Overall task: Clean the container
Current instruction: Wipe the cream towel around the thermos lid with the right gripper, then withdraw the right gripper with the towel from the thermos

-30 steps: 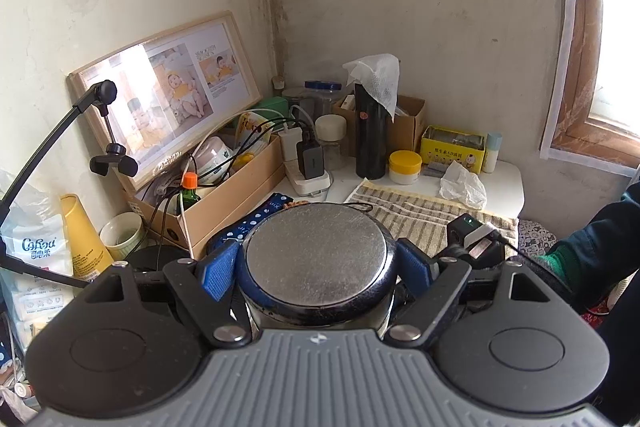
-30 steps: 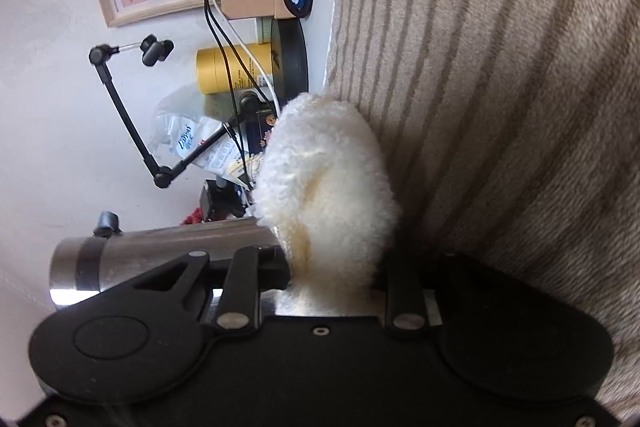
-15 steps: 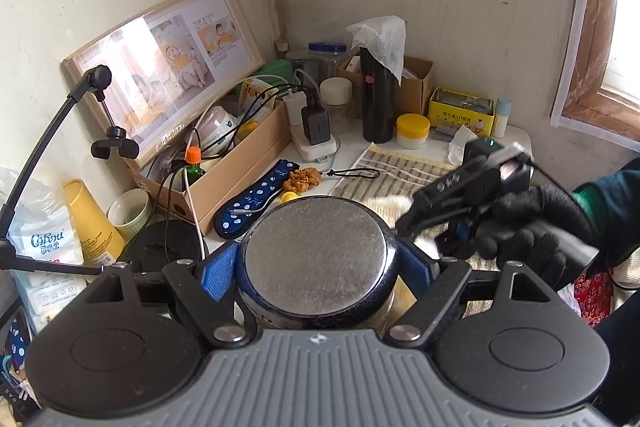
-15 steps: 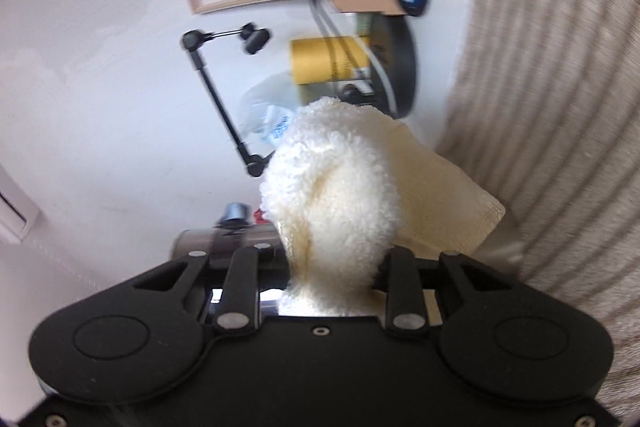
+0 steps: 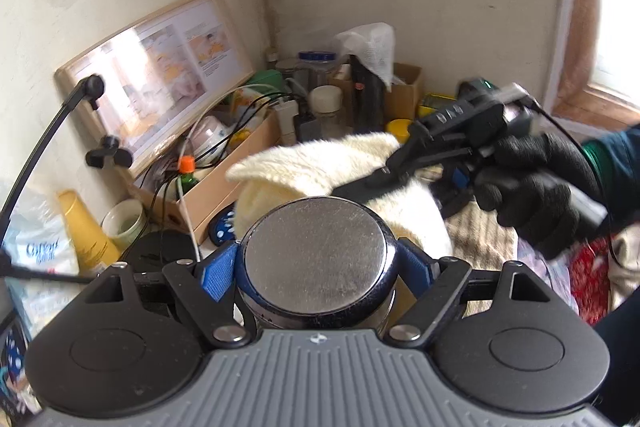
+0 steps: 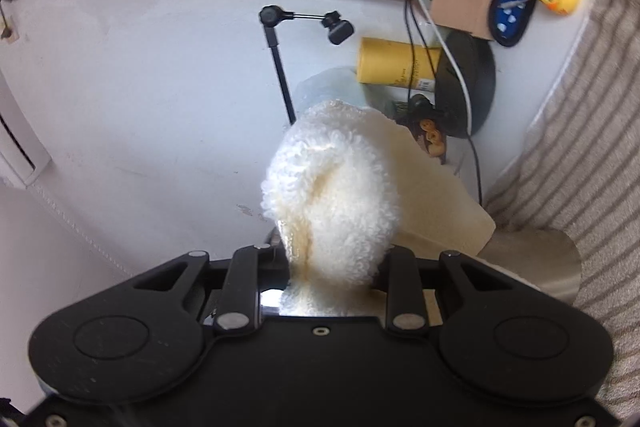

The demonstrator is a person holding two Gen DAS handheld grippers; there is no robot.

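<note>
While the left gripper (image 5: 318,267) clamps the steel container (image 5: 316,259) at lower centre to steady it, the right gripper (image 5: 384,167) at centre right pinches the cream cloth (image 5: 320,163) for wiping.

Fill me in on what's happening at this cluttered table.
A person is cleaning a metal container with two handheld grippers. The left gripper clamps the container between its blue pads, flat steel end facing the camera. The right gripper, held in a black-gloved hand, is shut on a fluffy cream cloth and holds it just beyond the container, above the striped towel. Whether the cloth touches the container can't be told.
</note>
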